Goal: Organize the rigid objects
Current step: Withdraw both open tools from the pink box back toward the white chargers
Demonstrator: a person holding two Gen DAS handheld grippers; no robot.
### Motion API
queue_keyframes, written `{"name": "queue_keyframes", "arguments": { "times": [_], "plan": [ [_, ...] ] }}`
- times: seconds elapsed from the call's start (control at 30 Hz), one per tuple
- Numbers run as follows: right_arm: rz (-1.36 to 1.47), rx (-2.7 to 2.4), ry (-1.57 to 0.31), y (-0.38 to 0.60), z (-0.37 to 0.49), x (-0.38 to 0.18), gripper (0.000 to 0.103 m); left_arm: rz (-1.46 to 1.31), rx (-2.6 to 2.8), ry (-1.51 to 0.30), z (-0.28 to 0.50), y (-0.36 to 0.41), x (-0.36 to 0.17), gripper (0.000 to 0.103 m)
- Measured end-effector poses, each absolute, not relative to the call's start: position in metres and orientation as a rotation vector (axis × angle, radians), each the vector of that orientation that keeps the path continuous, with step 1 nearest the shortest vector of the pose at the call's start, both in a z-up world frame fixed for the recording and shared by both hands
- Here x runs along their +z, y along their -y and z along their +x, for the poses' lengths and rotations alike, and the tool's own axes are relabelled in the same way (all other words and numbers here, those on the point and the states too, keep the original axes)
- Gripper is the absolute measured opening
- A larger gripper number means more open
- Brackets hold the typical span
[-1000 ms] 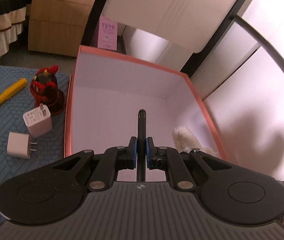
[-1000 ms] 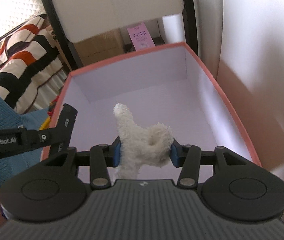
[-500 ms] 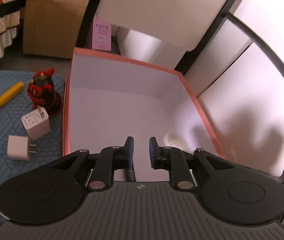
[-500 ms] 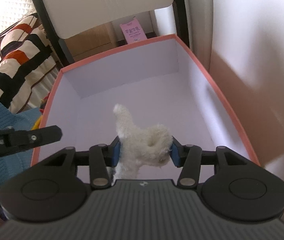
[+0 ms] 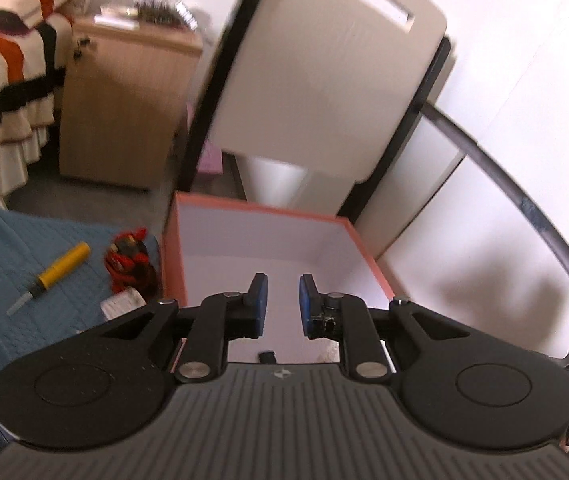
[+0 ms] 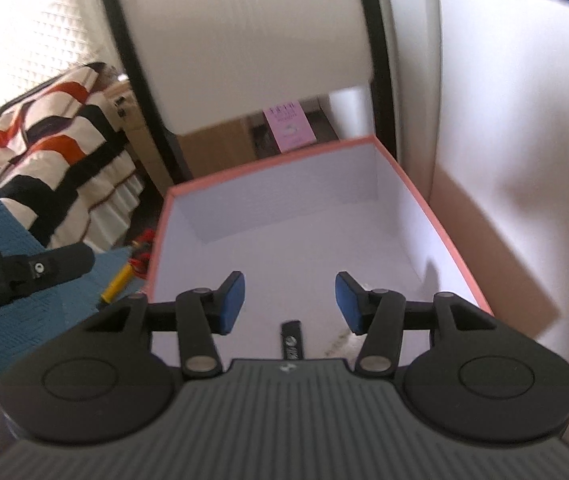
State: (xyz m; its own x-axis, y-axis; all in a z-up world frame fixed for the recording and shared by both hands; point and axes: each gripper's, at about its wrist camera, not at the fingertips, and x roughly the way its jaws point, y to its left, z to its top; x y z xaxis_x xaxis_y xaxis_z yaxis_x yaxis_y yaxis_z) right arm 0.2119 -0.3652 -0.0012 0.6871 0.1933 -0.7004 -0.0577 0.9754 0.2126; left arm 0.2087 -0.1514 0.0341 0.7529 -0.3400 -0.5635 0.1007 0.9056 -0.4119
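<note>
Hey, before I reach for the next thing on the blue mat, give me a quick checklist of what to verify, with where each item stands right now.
1. Left claw empty, jaws apart: ok.
2. Right claw empty, jaws apart: ok.
3. Slim black stick-shaped object lying inside the pink-rimmed white cardboard box: ok.
4. Fluffy white plush item inside the box: a pale fuzzy patch shows by the near edge, mostly hidden behind the claw: cannot tell.
5. Yellow-handled screwdriver lying free on the blue quilted mat: ok.
6. Red and black figurine and white plug adapter clear of each other: blurred, partly hidden: cannot tell.
</note>
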Motion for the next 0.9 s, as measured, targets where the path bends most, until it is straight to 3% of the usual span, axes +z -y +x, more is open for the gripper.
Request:
{"name": "queue_keyframes", "arguments": {
  "times": [0.43, 0.9],
  "plan": [
    [0.145, 0.217, -0.715, 0.307, 0.18, 0.035, 0.053, -0.361, -0.199, -0.535, 0.152, 0.088, 0.072, 0.02],
    [0.095, 0.28, -0.745, 0.243, 0.159, 0.022, 0.053, -0.368, -0.133, -0.549, 0.129, 0.027, 0.043, 0.02]
  ]
}}
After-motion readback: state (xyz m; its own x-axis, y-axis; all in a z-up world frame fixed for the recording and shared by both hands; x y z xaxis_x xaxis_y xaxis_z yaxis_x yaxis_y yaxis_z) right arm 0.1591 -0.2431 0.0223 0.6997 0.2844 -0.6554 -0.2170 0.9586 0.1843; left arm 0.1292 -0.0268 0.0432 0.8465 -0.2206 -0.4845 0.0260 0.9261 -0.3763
